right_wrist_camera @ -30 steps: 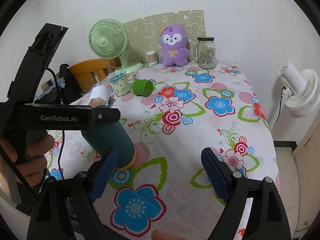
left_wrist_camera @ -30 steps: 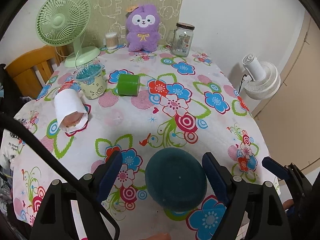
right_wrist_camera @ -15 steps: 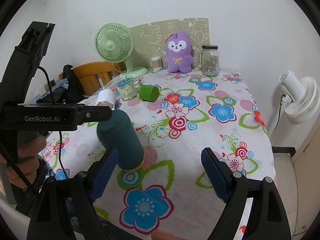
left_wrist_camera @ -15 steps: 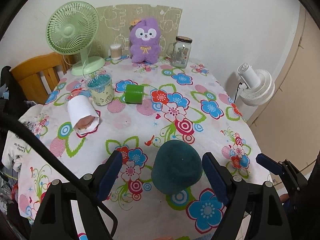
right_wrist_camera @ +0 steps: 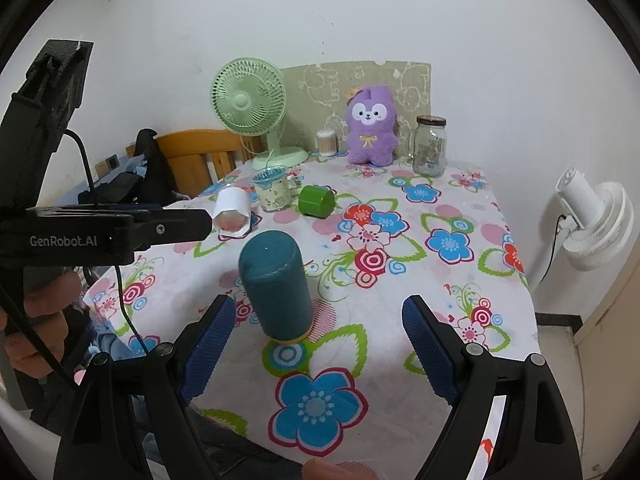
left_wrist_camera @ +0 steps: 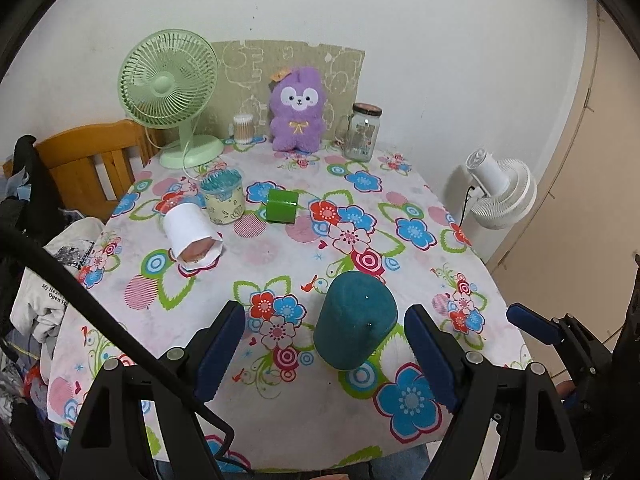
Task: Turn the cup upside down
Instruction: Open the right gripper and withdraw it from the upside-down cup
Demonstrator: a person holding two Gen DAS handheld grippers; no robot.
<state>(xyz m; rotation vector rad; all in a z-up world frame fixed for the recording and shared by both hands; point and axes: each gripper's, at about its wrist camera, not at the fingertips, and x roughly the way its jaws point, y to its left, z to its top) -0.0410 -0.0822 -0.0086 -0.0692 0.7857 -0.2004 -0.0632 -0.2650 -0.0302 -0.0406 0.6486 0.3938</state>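
A dark teal cup (left_wrist_camera: 354,322) stands upside down on the flowered tablecloth near the table's front edge, closed base up; it also shows in the right wrist view (right_wrist_camera: 277,286). My left gripper (left_wrist_camera: 326,354) is open and empty, raised behind the cup, which shows between its fingers. My right gripper (right_wrist_camera: 316,350) is open and empty, held back from the cup. The left gripper's body (right_wrist_camera: 100,232) shows at the left of the right wrist view.
Further back lie a white paper cup (left_wrist_camera: 192,236) on its side, a green cup (left_wrist_camera: 282,211) on its side and a cream mug (left_wrist_camera: 223,199). A green fan (left_wrist_camera: 172,92), purple plush (left_wrist_camera: 297,110) and glass jar (left_wrist_camera: 362,132) stand at the back. A wooden chair (left_wrist_camera: 92,160) is left.
Both grippers have pulled back and up from the teal cup, so it looks smaller and further away. The cup stays standing upside down.
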